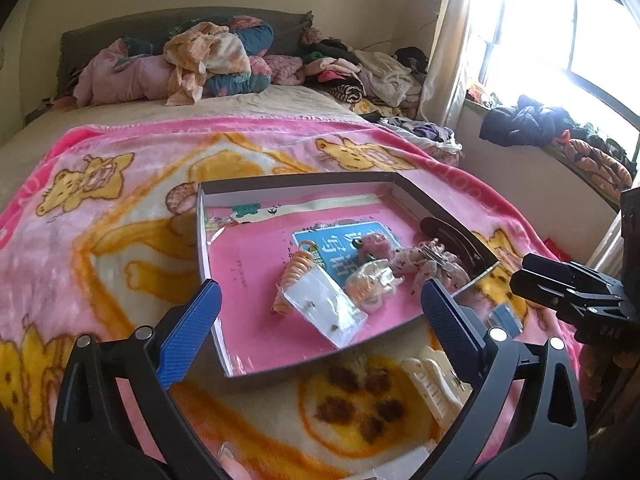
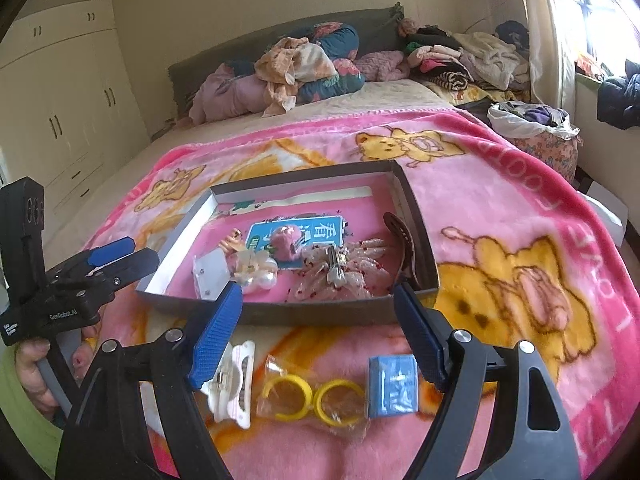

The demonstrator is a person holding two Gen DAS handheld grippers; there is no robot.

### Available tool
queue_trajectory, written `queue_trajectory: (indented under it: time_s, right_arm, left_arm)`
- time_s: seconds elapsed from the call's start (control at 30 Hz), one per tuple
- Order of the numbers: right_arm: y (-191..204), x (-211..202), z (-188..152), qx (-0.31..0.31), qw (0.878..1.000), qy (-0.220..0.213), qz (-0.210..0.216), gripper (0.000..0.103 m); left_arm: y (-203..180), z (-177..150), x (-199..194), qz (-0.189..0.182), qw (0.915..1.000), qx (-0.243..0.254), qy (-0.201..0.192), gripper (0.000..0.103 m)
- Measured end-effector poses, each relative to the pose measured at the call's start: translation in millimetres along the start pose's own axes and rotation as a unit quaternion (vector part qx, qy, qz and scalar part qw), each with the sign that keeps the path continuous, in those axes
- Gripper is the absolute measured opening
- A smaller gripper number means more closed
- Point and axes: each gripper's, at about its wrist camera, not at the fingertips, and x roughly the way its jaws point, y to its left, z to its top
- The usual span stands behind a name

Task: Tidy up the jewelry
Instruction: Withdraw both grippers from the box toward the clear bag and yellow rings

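A shallow grey box sits on a pink blanket printed with yellow bears, spread over a bed. The box floor is lined with a pink sheet and a blue card with white characters.

Inside the box, seen from the left wrist, lie an orange spiral hair tie, a small clear bag with tiny studs in it, a clear hair clip with orange trim, a fuzzy pink piece, a pink speckled bow with a metal clip on it, and a dark curved hair clip against the right wall.

On the blanket just in front of the box, the right wrist view shows a white claw clip, 2 yellow rings in clear wrap, and a small blue box, side by side in a row.

The left gripper hovers above the near edge of the box with its blue fingers spread wide and nothing between them. The right gripper hangs over the row of loose items, its jaws also apart and empty, the near wall of the box showing between the fingertips. A hand at the left edge of the right wrist view holds the left gripper's handle.
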Motion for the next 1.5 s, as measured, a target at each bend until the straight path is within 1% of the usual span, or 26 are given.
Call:
queue_trajectory:
  time_s: [0.27,0.57,0.8,1.17,1.5]
  right_arm:
    - [3,-19,-16,-0.003,1.000,-0.003,0.002,0.076]
    - [6,-34,-33,-0.008,1.000,-0.002,-0.003,0.076]
    - [9,-38,-49,-0.011,1.000,0.005,-0.005,0.076]
    - [15,-44,-64,-0.012,1.000,0.015,0.000,0.076]
    - [14,-41,-74,-0.002,0.999,0.032,0.000,0.076]
  left_arm:
    - [-9,-10,-16,-0.007,0.9999,0.009,-0.006,0.091]
    - [-21,-25,-25,-0.023,0.9996,0.017,-0.001,0.091]
    - [-26,-33,-31,-0.025,0.9993,0.026,0.002,0.091]
    - [-31,-46,-38,-0.032,0.9985,0.043,0.009,0.091]
    - [-36,-66,-37,-0.043,0.9968,0.061,0.030,0.091]
